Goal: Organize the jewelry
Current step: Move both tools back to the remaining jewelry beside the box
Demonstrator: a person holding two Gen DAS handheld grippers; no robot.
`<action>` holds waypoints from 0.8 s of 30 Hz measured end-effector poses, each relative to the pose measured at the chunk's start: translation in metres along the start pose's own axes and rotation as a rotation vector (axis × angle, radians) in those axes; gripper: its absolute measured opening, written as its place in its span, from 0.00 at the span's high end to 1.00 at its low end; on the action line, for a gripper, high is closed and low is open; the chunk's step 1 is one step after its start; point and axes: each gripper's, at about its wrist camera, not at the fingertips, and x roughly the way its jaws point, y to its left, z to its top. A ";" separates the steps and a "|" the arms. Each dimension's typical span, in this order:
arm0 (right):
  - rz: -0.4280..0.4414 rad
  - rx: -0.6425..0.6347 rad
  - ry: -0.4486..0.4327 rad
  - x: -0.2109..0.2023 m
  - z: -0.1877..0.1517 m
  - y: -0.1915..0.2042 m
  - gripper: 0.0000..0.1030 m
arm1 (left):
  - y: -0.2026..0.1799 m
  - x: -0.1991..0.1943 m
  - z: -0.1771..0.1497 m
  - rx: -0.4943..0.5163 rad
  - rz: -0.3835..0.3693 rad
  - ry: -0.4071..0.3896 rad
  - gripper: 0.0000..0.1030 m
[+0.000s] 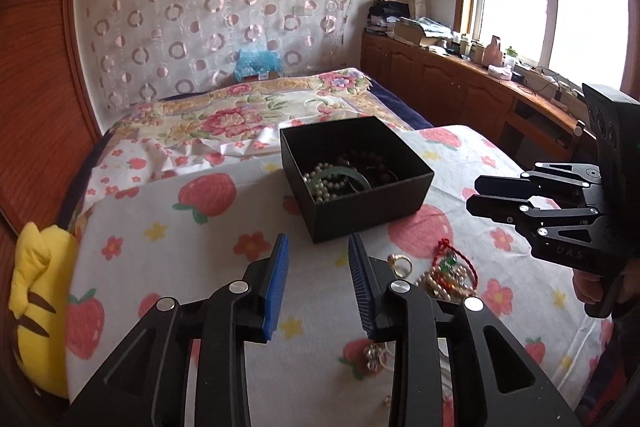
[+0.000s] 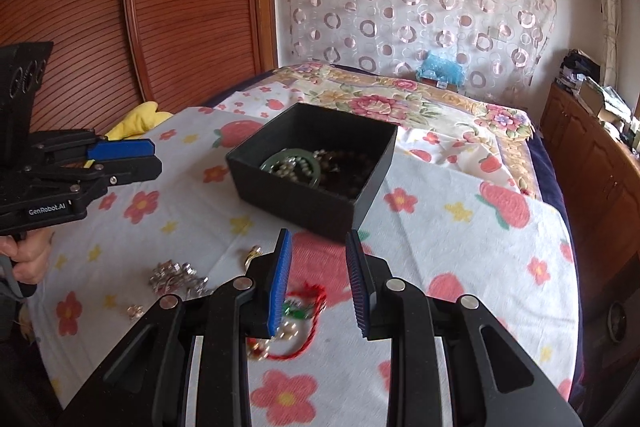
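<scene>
- Nearest the left wrist camera, the left gripper (image 1: 318, 281) hangs over the strawberry-print cloth (image 1: 224, 247) with its blue pads parted and nothing between them; just under its right finger lie a silver beaded piece (image 1: 374, 357) and a gold ring (image 1: 401, 264)
- Red-cord bracelet (image 1: 454, 269) with pearls and green beads lies on the cloth to the right of the ring, apart from the box
- Right gripper (image 2: 319, 281) hovers just above that same red-cord bracelet (image 2: 304, 323); its fingers stand wide apart and hold nothing; the cord shows between and below the left pad
- Black box (image 2: 312, 167) sits on the cloth beyond both grippers, lid off; inside it lie a green bangle (image 2: 290, 163), a pearl strand (image 2: 296, 169) and dark beads (image 2: 352, 171), all touching
- Silver chain cluster (image 2: 176, 277) rests on the cloth left of the right gripper, near a small gold piece (image 2: 254, 251)
- Yellow plush toy (image 1: 38, 303) lies at the bed's left edge; a floral quilt (image 1: 240, 115) covers the far half
</scene>
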 end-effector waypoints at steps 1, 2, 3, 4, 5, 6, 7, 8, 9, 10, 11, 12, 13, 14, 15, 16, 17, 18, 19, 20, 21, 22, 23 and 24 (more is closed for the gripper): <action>0.004 0.002 0.000 -0.002 -0.003 0.001 0.71 | 0.000 0.000 -0.004 -0.006 -0.004 0.005 0.67; 0.005 0.004 0.001 -0.004 -0.006 0.002 0.71 | 0.000 0.000 -0.008 -0.012 -0.013 0.012 0.67; 0.005 0.006 0.002 -0.005 -0.009 0.002 0.71 | -0.001 0.001 -0.011 -0.016 -0.021 0.021 0.66; 0.003 0.008 0.004 -0.007 -0.012 0.003 0.71 | -0.001 0.002 -0.015 -0.019 -0.026 0.028 0.66; 0.000 0.013 0.006 -0.009 -0.016 0.004 0.71 | -0.002 0.002 -0.017 -0.022 -0.029 0.034 0.65; 0.000 0.017 0.007 -0.010 -0.018 0.004 0.71 | -0.003 0.003 -0.022 -0.023 -0.036 0.043 0.63; -0.001 0.022 0.009 -0.010 -0.020 0.004 0.71 | -0.004 0.004 -0.024 -0.023 -0.041 0.049 0.60; -0.003 0.028 0.011 -0.011 -0.023 0.005 0.71 | -0.005 0.006 -0.027 -0.021 -0.048 0.057 0.59; -0.001 0.035 0.013 -0.012 -0.026 0.005 0.71 | -0.007 0.008 -0.029 -0.018 -0.055 0.067 0.58; 0.001 0.037 0.014 -0.013 -0.029 0.006 0.71 | -0.009 0.009 -0.033 -0.014 -0.060 0.077 0.58; 0.004 0.037 0.016 -0.013 -0.031 0.008 0.71 | -0.011 0.012 -0.035 -0.011 -0.066 0.088 0.58; 0.005 0.034 0.019 -0.013 -0.033 0.008 0.71 | -0.013 0.014 -0.037 -0.009 -0.071 0.097 0.58; 0.005 0.031 0.021 -0.013 -0.034 0.010 0.71 | -0.014 0.015 -0.038 -0.007 -0.074 0.104 0.58; 0.007 0.028 0.022 -0.013 -0.036 0.012 0.71 | -0.016 0.017 -0.040 -0.005 -0.077 0.111 0.58; 0.011 0.027 0.023 -0.012 -0.036 0.013 0.71 | -0.017 0.020 -0.041 -0.004 -0.081 0.121 0.58; 0.014 0.026 0.024 -0.012 -0.037 0.014 0.71 | -0.018 0.021 -0.043 -0.004 -0.084 0.129 0.57; 0.017 0.027 0.024 -0.012 -0.037 0.014 0.71 | -0.019 0.024 -0.044 -0.006 -0.089 0.137 0.57; 0.021 0.027 0.023 -0.012 -0.038 0.015 0.71 | -0.019 0.025 -0.044 -0.008 -0.094 0.144 0.56; 0.024 0.027 0.022 -0.012 -0.038 0.016 0.71 | -0.020 0.028 -0.045 -0.009 -0.108 0.156 0.55; 0.025 0.027 0.022 -0.012 -0.038 0.017 0.71 | -0.021 0.029 -0.046 -0.009 -0.113 0.162 0.54; 0.026 0.028 0.022 -0.013 -0.038 0.017 0.71 | -0.022 0.031 -0.047 -0.006 -0.116 0.170 0.54; 0.025 0.028 0.022 -0.012 -0.038 0.017 0.71 | -0.023 0.032 -0.047 -0.004 -0.117 0.175 0.54; 0.025 0.030 0.024 -0.012 -0.039 0.017 0.71 | -0.023 0.034 -0.048 -0.003 -0.120 0.180 0.54; 0.024 0.032 0.025 -0.012 -0.039 0.017 0.71 | -0.024 0.036 -0.049 -0.004 -0.124 0.189 0.54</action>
